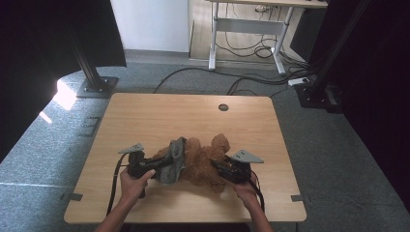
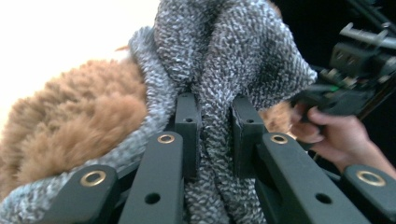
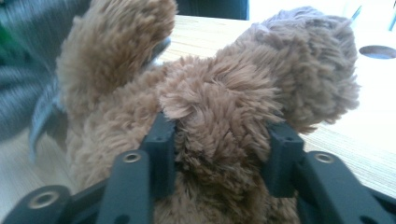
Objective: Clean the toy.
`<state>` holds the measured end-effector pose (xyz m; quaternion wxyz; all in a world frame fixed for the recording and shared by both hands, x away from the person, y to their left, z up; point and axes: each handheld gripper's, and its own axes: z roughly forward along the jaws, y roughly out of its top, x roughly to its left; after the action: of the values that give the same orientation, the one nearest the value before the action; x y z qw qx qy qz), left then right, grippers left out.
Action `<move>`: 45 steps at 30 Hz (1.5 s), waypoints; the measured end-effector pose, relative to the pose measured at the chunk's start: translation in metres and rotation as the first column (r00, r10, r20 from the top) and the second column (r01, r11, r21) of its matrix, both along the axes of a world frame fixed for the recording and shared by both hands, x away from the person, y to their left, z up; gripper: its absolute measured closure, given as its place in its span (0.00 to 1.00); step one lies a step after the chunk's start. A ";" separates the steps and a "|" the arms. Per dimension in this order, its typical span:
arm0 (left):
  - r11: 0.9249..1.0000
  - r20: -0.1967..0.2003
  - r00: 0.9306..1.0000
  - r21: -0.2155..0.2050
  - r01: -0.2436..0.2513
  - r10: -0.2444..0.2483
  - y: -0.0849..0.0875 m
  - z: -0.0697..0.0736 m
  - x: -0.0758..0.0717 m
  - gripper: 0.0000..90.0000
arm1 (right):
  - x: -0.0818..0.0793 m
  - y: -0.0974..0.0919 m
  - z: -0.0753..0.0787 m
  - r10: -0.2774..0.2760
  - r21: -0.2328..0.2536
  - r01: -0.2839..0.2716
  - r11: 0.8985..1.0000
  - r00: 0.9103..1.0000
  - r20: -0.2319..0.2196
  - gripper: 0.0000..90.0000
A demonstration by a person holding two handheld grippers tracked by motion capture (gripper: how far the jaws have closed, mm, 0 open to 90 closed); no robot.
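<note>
Light wood, the table (image 1: 145,116) is carrying everything here, and the teddy (image 1: 205,162) is lying near its front edge, between the two hands. Brown plush all over — it is looking soft, light and squashy, the sort of thing that is going to give under the pads rather than resist them. Nothing about it is looking fragile or slippery; the long pile should be offering plenty of bite.

Draped over the teddy's left side, the grey knit (image 1: 175,159) is bunching into folds. It is loose and floppy, so it will probably stretch and drag before it slides, and it is likely best taken at a gathered ridge or hem rather than on a flat patch.

The right gripper (image 3: 219,147) is clamping a plush limb at the teddy's near right side, fur bulging between the jaws. A limb or the body bulk seems the firmest hold.

The left gripper (image 2: 215,130) is pinching a fold of the knit tight, jaws nearly together, just beside the teddy's fur — a narrow but secure-looking bite.
</note>
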<state>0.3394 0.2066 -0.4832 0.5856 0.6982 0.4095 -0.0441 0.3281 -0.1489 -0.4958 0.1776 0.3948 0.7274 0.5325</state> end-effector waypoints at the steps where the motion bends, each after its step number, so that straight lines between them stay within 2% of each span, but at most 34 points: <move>1: 1.000 0.009 1.000 -0.002 0.003 -0.003 0.000 0.006 0.000 0.84 | -0.001 -0.001 -0.001 0.001 0.000 -0.001 1.000 1.000 0.005 0.63; 5: 0.999 0.052 0.998 -0.022 0.033 -0.032 -0.009 0.031 0.000 0.84 | -0.004 -0.004 -0.004 0.006 -0.004 -0.006 1.000 1.000 0.021 0.65; 6: 0.999 0.052 0.998 -0.022 0.033 -0.032 -0.009 0.031 0.000 0.84 | -0.004 -0.003 -0.004 0.010 -0.011 -0.009 1.000 1.000 0.029 0.66; 7: 0.998 0.078 0.996 -0.038 0.054 -0.051 -0.018 0.045 0.002 0.84 | -0.005 -0.003 -0.004 0.012 -0.020 -0.012 1.000 0.999 0.038 0.66; 9: 0.997 0.088 0.994 -0.040 0.070 -0.067 -0.031 0.059 0.005 0.84 | -0.006 -0.001 -0.004 0.020 -0.037 -0.018 0.999 0.998 0.055 0.67; 10: 0.997 0.088 0.994 -0.036 0.074 -0.071 -0.037 0.064 0.007 0.84 | -0.007 -0.001 -0.004 0.023 -0.044 -0.020 0.999 0.998 0.061 0.67; 12: 0.996 0.082 0.992 -0.004 0.093 -0.093 -0.058 0.072 0.015 0.84 | -0.008 -0.001 -0.004 0.025 -0.049 -0.022 0.999 0.997 0.070 0.67; 14: 0.993 0.071 0.991 0.039 0.114 -0.116 -0.077 0.074 0.021 0.84 | -0.008 -0.001 -0.004 0.027 -0.050 -0.023 0.998 0.997 0.078 0.67; 16: 0.987 0.035 0.989 0.084 0.138 -0.141 -0.097 0.071 0.029 0.84 | -0.009 -0.001 -0.005 0.031 -0.053 -0.027 0.998 0.996 0.087 0.67; 20: 0.965 -0.048 0.983 0.191 0.181 -0.175 -0.131 0.050 0.039 0.84 | -0.012 0.000 -0.005 0.047 -0.076 -0.039 0.996 0.993 0.111 0.67; 22: 0.956 -0.036 0.984 0.232 0.178 -0.174 -0.137 0.044 0.038 0.84 | -0.013 0.001 -0.006 0.047 -0.099 -0.036 0.994 0.992 0.114 0.68; 24: 0.956 -0.027 0.986 0.243 0.168 -0.166 -0.136 0.042 0.037 0.84 | -0.013 0.000 -0.008 0.044 -0.120 -0.029 0.992 0.992 0.120 0.68; 28: 0.949 -0.005 0.990 0.286 0.133 -0.137 -0.124 0.040 0.033 0.84 | -0.013 -0.001 -0.009 0.046 -0.105 -0.034 0.994 0.992 0.117 0.68; 35: 0.969 -0.027 0.995 0.227 0.095 -0.091 -0.091 0.031 0.032 0.84 | -0.014 -0.002 -0.011 0.060 -0.094 -0.049 0.994 0.992 0.111 0.69; 40: 0.974 -0.003 0.997 0.213 0.074 -0.075 -0.076 0.036 0.027 0.84 | -0.015 -0.002 -0.013 0.048 -0.091 -0.039 0.995 0.993 0.103 0.69; 45: 0.980 0.009 0.999 0.192 0.043 -0.045 -0.052 0.038 0.022 0.84 | -0.015 -0.004 -0.014 0.041 -0.090 -0.032 0.995 0.994 0.099 0.70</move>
<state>0.3616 0.1546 -0.4452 0.5169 0.7607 0.3923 -0.0127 0.3126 -0.1530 -0.5102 0.2214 0.3460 0.7475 0.5221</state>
